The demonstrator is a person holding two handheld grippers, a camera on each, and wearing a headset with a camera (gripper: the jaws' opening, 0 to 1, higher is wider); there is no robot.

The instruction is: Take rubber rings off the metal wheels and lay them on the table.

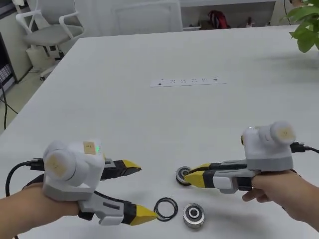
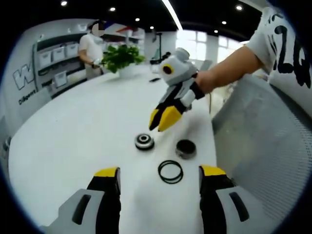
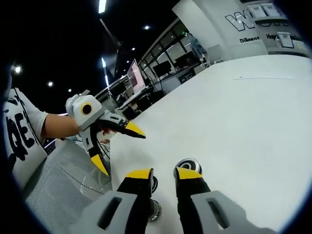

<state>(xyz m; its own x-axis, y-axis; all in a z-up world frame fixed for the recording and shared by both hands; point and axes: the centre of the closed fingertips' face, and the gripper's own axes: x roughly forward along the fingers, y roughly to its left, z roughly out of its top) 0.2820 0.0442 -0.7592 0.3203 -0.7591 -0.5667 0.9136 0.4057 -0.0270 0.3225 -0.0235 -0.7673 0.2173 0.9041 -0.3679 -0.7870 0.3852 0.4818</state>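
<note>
The left gripper [image 1: 138,190] held its fingers [image 1: 143,213] spread wide and empty just short of a loose rubber ring [image 1: 156,208] on the counter [image 1: 149,114], while the right gripper [image 3: 164,173], narrowed to a small gap and empty, pointed at a metal wheel [image 1: 183,175] near a second wheel [image 1: 193,215].

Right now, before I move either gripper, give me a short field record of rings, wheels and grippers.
black rubber rings: loose on the white table, ahead of the left gripper
near silver metal wheel: flat, beside the rings
far metal wheel: at the right gripper tips
left gripper: wide open, empty
right gripper: narrowly open, empty
</note>
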